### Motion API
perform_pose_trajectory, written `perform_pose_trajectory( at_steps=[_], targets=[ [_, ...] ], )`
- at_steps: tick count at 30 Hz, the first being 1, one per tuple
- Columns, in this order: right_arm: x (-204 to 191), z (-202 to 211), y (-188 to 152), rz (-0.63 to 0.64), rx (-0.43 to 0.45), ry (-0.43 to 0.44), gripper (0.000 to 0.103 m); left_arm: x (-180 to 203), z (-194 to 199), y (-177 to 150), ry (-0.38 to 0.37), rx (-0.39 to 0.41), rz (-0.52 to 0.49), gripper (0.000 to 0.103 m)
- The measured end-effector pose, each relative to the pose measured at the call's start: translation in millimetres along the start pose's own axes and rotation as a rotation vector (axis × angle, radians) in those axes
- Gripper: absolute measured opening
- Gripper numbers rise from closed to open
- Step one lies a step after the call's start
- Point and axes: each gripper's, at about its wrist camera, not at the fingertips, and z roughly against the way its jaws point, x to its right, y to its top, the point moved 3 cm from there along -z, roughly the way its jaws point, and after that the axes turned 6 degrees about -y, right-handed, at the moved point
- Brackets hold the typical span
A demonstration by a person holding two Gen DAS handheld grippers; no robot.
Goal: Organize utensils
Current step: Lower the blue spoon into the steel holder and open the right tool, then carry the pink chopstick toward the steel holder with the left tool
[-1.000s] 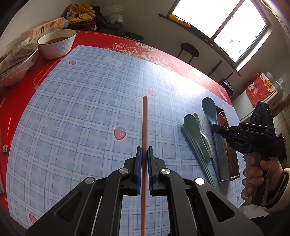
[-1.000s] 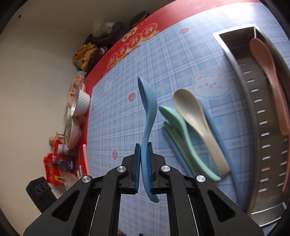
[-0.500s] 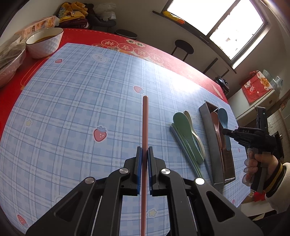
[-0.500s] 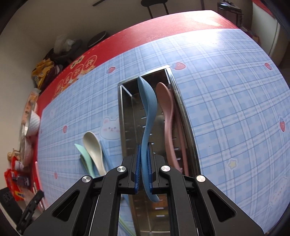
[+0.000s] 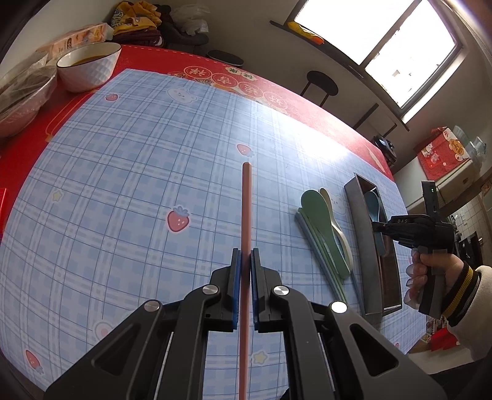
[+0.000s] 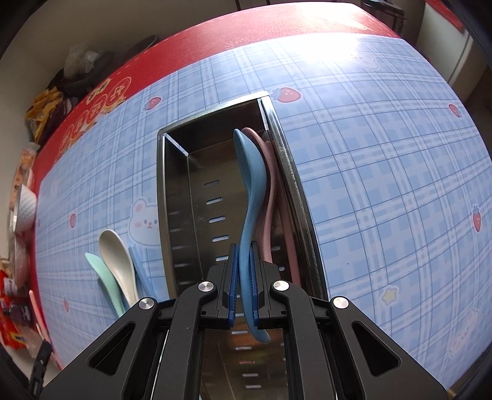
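Bowls sit at the far left of the left wrist view: a plastic-covered bowl (image 5: 21, 95) at the edge and, just beside it, a white bowl (image 5: 89, 66) with brown liquid, both on the red tablecloth (image 5: 27, 147). Behind them lies a carton (image 5: 77, 35) and a heap of clothes (image 5: 138, 18). The blue checked mat (image 5: 123, 184) covers most of the table, bare in its left half. In the middle, the left gripper (image 5: 243, 261) is clamped on a pink chopstick (image 5: 246, 212), which runs straight forward above the mat. To the right of it lie the loose utensils: a green spoon (image 5: 319, 221) on top, a cream spoon (image 5: 333, 218) partly under it, and blue and green chopsticks (image 5: 310, 237) beneath them, all touching. Just beyond stands the steel tray (image 5: 363, 234), its near wall hiding much of its inside. Over the tray the right gripper (image 5: 376, 226) points down, held by a hand (image 5: 430, 274) in a striped cuff.

In the right wrist view, the green spoon (image 6: 104, 277), cream spoon (image 6: 118, 261) and a blue chopstick (image 6: 138, 267) lie left of the tray (image 6: 172, 200). The right gripper (image 6: 243, 274) is closed on the handle of a blue spoon (image 6: 252, 181), whose bowl is inside the tray, against a pink spoon (image 6: 269, 197) that leans along the tray's right wall. The slotted left half of the tray floor is open.
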Motion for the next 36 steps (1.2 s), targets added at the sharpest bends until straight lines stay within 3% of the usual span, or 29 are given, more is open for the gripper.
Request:
perform_pose_trajectory(
  at_steps=[6, 12, 22, 24, 26, 36],
  targets=[
    [-4.7, -6.5, 6.4, 0.018, -0.004, -0.022, 0.007, -1.5, 5.2, -3.3, 0.006, 0.008, 0.012, 0.006],
    [-11.7, -9.6, 5.9, 0.012, -0.02, 0.012, 0.009, 1.6, 9.2, -3.2, 0.002, 0.015, 0.003, 0.006],
    [-8.0, 36.8, -8.0, 0.035, 0.072, 0.067, 0.009, 22.9, 10.7, 5.5, -0.024, 0.026, -0.033, 0.006],
    [-6.6, 48.3, -16.0, 0.064, 0.104, 0.07, 0.019, 30.2, 8.8, 7.6, -0.032, 0.025, -0.047, 0.006],
    [-5.0, 60.2, -24.0, 0.096, 0.154, 0.065, 0.047, 38.8, 6.0, 9.4, -0.04, 0.023, -0.062, 0.006],
    [18.9, 103.1, -58.3, 0.128, 0.266, 0.115, 0.053, 80.9, -19.1, 14.8, -0.091, -0.009, -0.128, 0.006]
  ],
)
